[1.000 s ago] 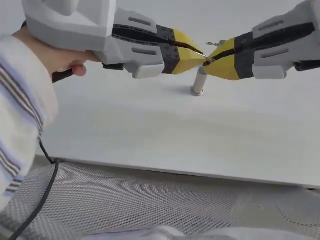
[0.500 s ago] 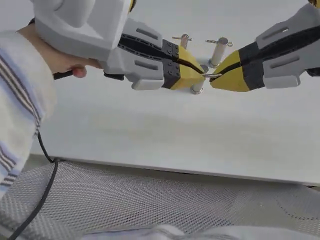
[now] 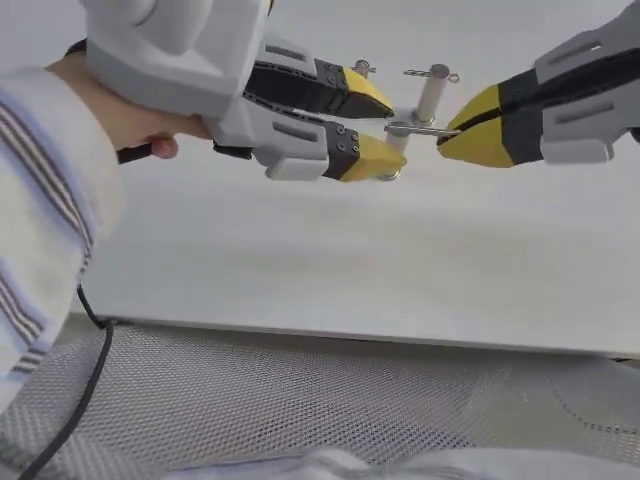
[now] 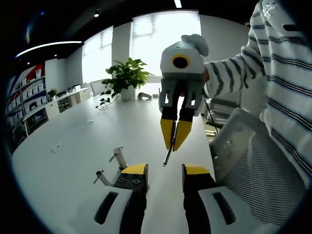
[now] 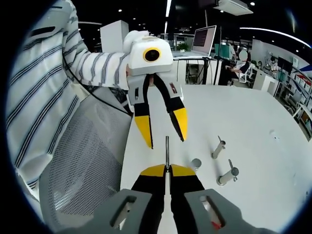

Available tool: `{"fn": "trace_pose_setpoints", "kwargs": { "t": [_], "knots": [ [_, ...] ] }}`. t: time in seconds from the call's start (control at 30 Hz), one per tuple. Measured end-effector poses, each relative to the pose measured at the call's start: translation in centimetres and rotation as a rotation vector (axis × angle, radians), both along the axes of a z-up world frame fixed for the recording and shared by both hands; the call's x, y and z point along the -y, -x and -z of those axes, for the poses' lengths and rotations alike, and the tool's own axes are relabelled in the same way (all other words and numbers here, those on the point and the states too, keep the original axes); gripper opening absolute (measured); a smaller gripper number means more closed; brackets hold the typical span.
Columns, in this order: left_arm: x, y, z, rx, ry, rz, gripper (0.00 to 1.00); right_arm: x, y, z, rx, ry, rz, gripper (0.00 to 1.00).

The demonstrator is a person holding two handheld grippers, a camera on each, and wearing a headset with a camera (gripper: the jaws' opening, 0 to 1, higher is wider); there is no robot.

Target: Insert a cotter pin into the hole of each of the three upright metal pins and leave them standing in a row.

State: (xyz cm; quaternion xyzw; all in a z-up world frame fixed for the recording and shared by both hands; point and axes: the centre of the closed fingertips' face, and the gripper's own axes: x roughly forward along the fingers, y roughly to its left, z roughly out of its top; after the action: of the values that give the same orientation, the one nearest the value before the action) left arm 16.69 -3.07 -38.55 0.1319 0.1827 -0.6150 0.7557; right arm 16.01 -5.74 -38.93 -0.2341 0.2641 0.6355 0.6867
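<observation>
The right claw (image 3: pixel 445 138) is pressed tight on one end of a thin cotter pin (image 3: pixel 415 130) and holds it out flat above the white worktop (image 3: pixel 300 260). The left claw (image 4: pixel 165 169) is spread wide and holds nothing, and the free end of the cotter pin pokes into the gap between its two yellow tips without touching them. A metal pin (image 5: pixel 196 163) stands on the worktop just beside the cotter pin, and a second metal pin (image 5: pixel 219 147) and a third metal pin (image 5: pixel 229 174) stand farther back, each with a little pin stuck through its top.
</observation>
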Motion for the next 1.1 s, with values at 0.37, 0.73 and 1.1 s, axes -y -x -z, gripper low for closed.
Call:
{"fn": "trace_pose_setpoints", "kwargs": {
  "t": [0.37, 0.73, 1.1],
  "knots": [
    [0.3, -1.9, 2.0, -0.06, -0.01, -0.07, 0.28, 2.3, -1.8, 2.6, -0.001, 0.057, 0.085, 0.0],
    [1.1, -3.5, 3.2, -0.057, -0.061, -0.074, 0.21, 3.2, -3.6, 4.8, 0.004, 0.091, 0.108, 0.0],
    [2.1, -3.8, 4.4, -0.052, -0.121, -0.023, 0.18, 3.0, -4.3, 5.7, -0.014, 0.091, 0.106, 0.0]
  ]
}}
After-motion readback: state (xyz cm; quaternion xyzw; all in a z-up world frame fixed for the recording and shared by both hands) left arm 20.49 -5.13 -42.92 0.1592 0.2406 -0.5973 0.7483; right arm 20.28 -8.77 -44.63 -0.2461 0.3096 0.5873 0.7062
